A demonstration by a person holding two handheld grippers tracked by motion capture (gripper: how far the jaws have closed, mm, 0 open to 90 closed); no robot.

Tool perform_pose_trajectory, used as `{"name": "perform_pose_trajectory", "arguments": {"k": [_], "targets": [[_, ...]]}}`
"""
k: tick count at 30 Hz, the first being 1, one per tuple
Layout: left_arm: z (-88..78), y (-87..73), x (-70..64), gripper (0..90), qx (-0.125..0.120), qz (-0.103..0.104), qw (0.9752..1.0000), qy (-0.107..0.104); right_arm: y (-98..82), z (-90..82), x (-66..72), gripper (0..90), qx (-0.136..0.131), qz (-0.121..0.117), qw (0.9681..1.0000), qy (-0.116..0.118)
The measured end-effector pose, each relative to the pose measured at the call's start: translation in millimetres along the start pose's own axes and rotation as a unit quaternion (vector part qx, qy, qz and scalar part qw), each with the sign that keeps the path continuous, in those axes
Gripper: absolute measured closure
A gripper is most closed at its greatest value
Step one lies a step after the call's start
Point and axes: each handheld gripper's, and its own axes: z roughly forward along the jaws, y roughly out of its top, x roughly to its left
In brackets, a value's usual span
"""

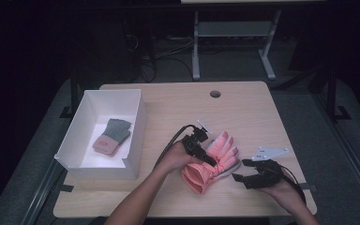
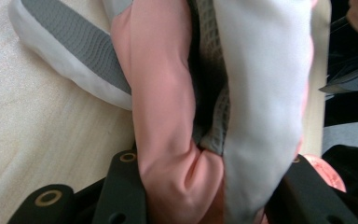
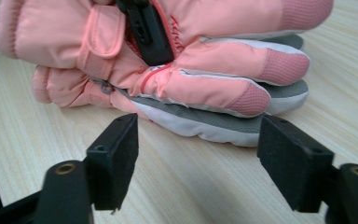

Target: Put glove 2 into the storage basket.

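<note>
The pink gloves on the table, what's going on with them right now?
A person works at a wooden table with a gripper in each hand. The left gripper is clamped on a stacked pair of pink gloves, the fabric bunched between its jaws. The right gripper sits just beside the gloves with its jaws open and nothing between them. A white box at the table's left already holds another folded pair, pink and grey.
</note>
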Motion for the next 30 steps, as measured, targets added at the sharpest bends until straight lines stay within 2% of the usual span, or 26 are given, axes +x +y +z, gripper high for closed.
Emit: {"name": "perform_pose_trajectory", "arguments": {"k": [2, 7, 8, 13, 17, 18, 19, 24, 30], "targets": [[-2.6, 0.0, -0.5, 63.5, -0.005, -0.005, 1.0, -0.005, 0.2, -1.0, 0.5, 25.3, -0.004, 0.008, 1.0, 0.0], [-15.0, 0.9, -6.3, 63.8, -0.016, -0.002, 0.9999, 0.005, 0.3, -1.5, -0.9, 20.9, -0.011, 0.003, 0.9999, -0.003], [-18.0, 1.0, -7.2, 63.8, -0.025, -0.005, 0.9997, 0.003, 0.3, -1.3, -0.9, 19.7, -0.011, 0.004, 0.9999, -0.003], [-37.3, 1.0, -10.6, 63.7, -0.044, -0.007, 0.999, 0.002, 0.1, 0.6, 0.3, 16.9, -0.006, 0.005, 1.0, -0.004], [-54.2, 2.3, -17.5, 63.5, -0.06, -0.006, 0.9981, 0.01, 0.3, 2.6, 1.4, 14.2, -0.006, 0.006, 1.0, -0.003], [-58.3, 3.0, -20.4, 63.4, -0.067, -0.011, 0.9976, 0.012, 0.4, 3.2, 1.4, 13.8, -0.005, 0.004, 1.0, -0.005], [-63.1, 3.8, -21.4, 63.4, -0.066, -0.006, 0.9976, 0.017, 0.8, 3.8, 2.5, 13.7, -0.006, 0.007, 0.9999, -0.006], [-89.3, 7.1, -29.5, 63.3, -0.079, -0.01, 0.9963, 0.032, 0.4, 6.4, 3.4, 13.2, -0.004, 0.002, 1.0, -0.009], [-129.3, 6.6, -36.9, 63.2, -0.102, -0.01, 0.9932, 0.055, 0.1, 6.6, 2.8, 13.2, -0.002, 0.001, 0.9999, -0.01]]}}
